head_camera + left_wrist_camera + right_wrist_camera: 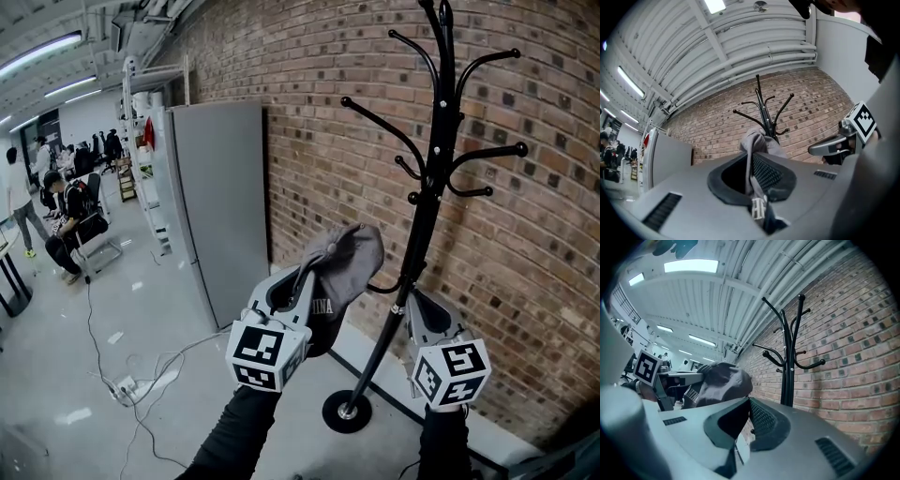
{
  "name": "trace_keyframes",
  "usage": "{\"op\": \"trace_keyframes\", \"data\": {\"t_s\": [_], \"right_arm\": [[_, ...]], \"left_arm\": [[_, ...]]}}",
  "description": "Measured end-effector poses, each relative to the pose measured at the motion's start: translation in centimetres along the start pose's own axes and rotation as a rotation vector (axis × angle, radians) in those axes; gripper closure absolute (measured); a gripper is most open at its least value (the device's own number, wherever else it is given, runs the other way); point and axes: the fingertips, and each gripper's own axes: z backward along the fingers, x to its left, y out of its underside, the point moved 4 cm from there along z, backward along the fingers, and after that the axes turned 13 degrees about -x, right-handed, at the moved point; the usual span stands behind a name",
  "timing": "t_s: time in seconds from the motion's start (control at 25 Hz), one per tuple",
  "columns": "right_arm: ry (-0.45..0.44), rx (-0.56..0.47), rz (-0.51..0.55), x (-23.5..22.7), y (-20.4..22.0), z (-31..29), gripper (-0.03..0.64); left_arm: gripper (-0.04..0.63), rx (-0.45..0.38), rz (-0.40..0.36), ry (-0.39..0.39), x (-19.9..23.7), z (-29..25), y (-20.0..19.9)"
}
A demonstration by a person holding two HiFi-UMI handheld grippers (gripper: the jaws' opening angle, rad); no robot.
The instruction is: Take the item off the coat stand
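Note:
A grey cap (345, 264) hangs in the air to the left of the black coat stand (424, 206), away from its upper hooks. My left gripper (302, 281) is shut on the cap's back edge. In the left gripper view the grey fabric (757, 145) is pinched between the jaws of the left gripper (751, 161), with the coat stand (764, 112) behind it. My right gripper (413, 300) sits close to the stand's pole, low down. The right gripper view shows the right gripper (749, 401) shut and empty, with the cap (722, 380) to its left.
A brick wall (328, 122) stands behind the coat stand, whose round base (347, 412) rests on the floor. A tall grey cabinet (211, 206) is to the left. Cables (141, 380) lie on the floor. People (70, 220) are at the far left.

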Motion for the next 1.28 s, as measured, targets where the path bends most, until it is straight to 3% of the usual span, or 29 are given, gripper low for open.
{"op": "trace_keyframes", "data": {"t_s": [0.16, 0.6, 1.28], "right_arm": [[0.000, -0.011, -0.015, 0.2, 0.2, 0.6, 0.607], [0.002, 0.005, -0.032, 0.6, 0.9, 1.6, 0.607], [0.015, -0.025, -0.029, 0.6, 0.8, 2.6, 0.607]], "left_arm": [[0.565, 0.018, -0.012, -0.012, -0.1, 0.9, 0.5], [0.565, 0.052, 0.046, -0.087, 0.0, 2.7, 1.1], [0.565, 0.044, 0.038, -0.081, -1.3, 2.7, 0.7]]}}
